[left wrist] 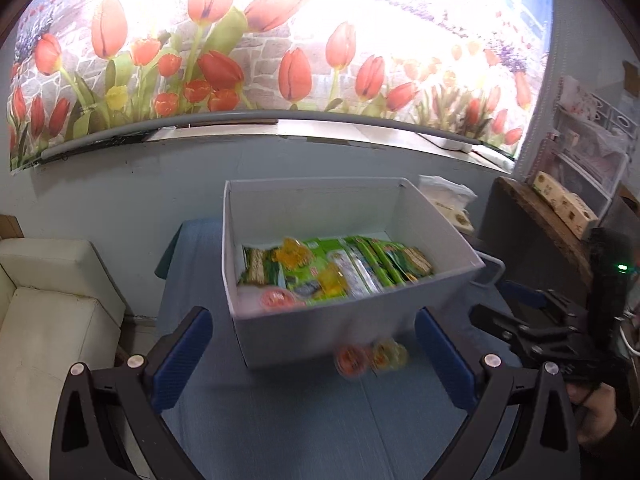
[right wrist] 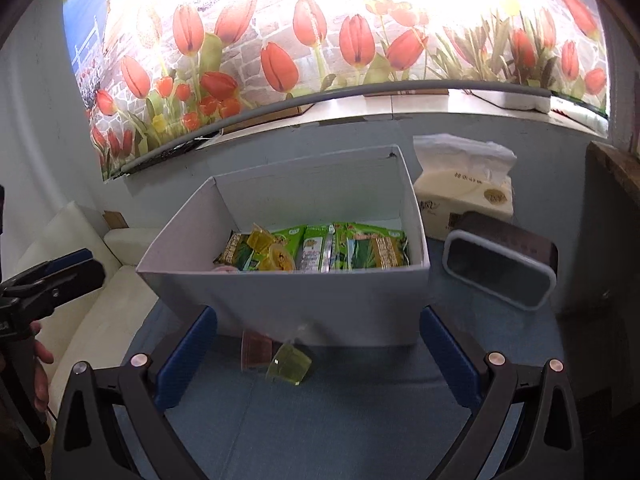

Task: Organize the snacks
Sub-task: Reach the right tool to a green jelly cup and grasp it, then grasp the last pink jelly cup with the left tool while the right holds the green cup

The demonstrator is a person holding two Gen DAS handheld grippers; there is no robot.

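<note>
A white open box (left wrist: 320, 328) (right wrist: 304, 304) stands on the blue table and holds green snack packets (left wrist: 360, 268) (right wrist: 360, 248) and small jelly cups (left wrist: 276, 299) (right wrist: 280, 258). Two jelly cups lie on the table in front of the box: an orange one (left wrist: 352, 360) (right wrist: 256, 350) and a yellow-green one (left wrist: 390, 355) (right wrist: 289, 365), touching each other. My left gripper (left wrist: 316, 356) is open and empty, its fingers either side of the box front. My right gripper (right wrist: 318, 356) is open and empty above the two cups.
A tissue pack (right wrist: 464, 196) and a dark container with a grey rim (right wrist: 500, 264) stand right of the box. A white sofa (left wrist: 48, 320) sits left of the table. A wooden shelf (left wrist: 560, 216) is at the right. A tulip mural covers the wall.
</note>
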